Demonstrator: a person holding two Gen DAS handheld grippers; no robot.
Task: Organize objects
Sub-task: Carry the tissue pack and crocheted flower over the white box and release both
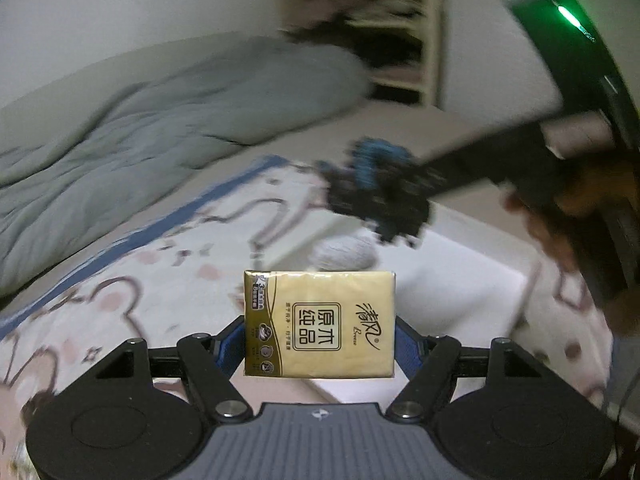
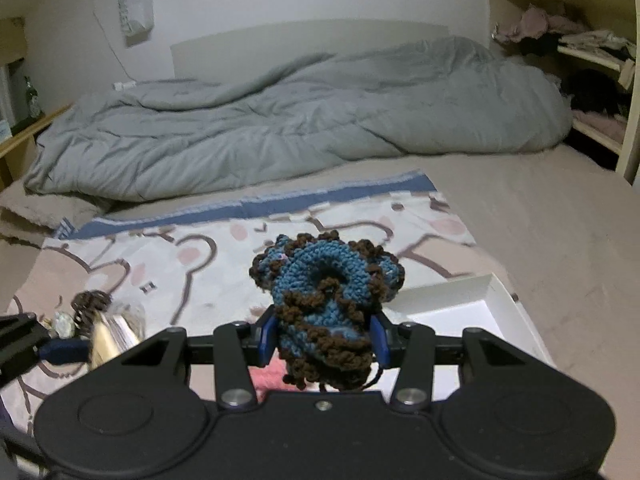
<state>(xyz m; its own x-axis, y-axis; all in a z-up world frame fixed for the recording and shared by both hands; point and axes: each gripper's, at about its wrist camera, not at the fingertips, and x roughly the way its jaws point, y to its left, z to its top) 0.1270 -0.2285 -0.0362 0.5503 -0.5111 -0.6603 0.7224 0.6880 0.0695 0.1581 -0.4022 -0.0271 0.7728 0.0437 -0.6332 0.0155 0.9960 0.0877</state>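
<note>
My left gripper point(image 1: 320, 346) is shut on a gold tissue pack point(image 1: 320, 324), held upright between its blue pads above the bear-print blanket point(image 1: 140, 280). My right gripper point(image 2: 324, 338) is shut on a blue and brown crocheted scrunchie point(image 2: 324, 300), which bulges up and hangs down between the pads. In the left wrist view the scrunchie point(image 1: 376, 184) and the right gripper appear blurred at the upper right, over a white box point(image 1: 472, 280). In the right wrist view the left gripper point(image 2: 60, 350) holds the tissue pack point(image 2: 106, 338) at the far left edge.
The open white box point(image 2: 472, 304) lies on the bed under the right gripper, with a pink thing point(image 2: 276, 376) below the scrunchie. A brown crocheted piece point(image 2: 88, 306) and other small items sit at the left. A grey duvet point(image 2: 280, 120) covers the bed's far half. Cluttered shelves point(image 2: 592, 60) stand at the right.
</note>
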